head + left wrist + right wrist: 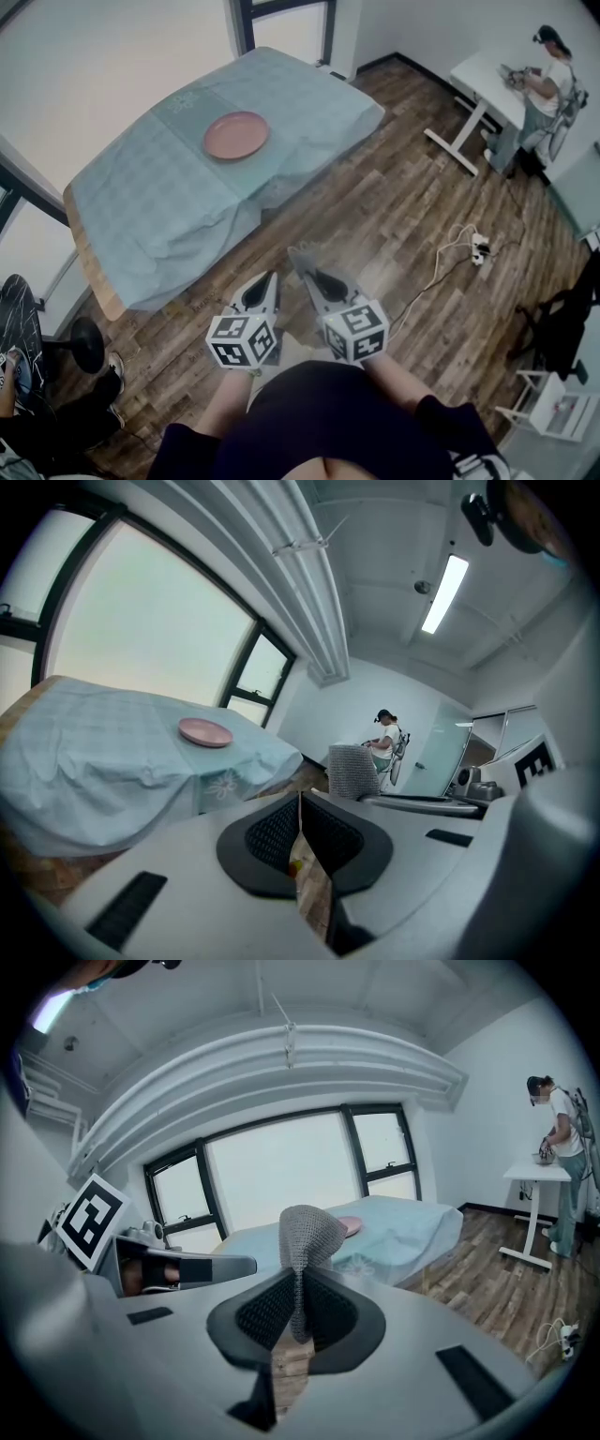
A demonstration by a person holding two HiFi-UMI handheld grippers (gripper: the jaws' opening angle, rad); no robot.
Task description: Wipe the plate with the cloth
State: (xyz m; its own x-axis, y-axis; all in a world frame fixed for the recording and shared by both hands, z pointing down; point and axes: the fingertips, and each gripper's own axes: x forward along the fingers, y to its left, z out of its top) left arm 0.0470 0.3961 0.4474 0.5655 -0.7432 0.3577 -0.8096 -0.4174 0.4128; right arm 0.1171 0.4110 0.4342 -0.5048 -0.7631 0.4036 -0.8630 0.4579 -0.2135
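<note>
Cloth [307,1232] is clamped in the right gripper [298,1288]; left gripper [300,808] jaws are together, empty. Plate [236,135] lies well ahead of both, so wiping is not yet started.

Off-task stuff: pale blue tablecloth [159,206] draped over a wooden-edged table [91,267], brown wood-plank floor [394,225]. White power strip with cables [480,249] on the floor. Person [548,84] standing at a white desk [478,75], far right. Lit ceiling strip light [443,594].
</note>
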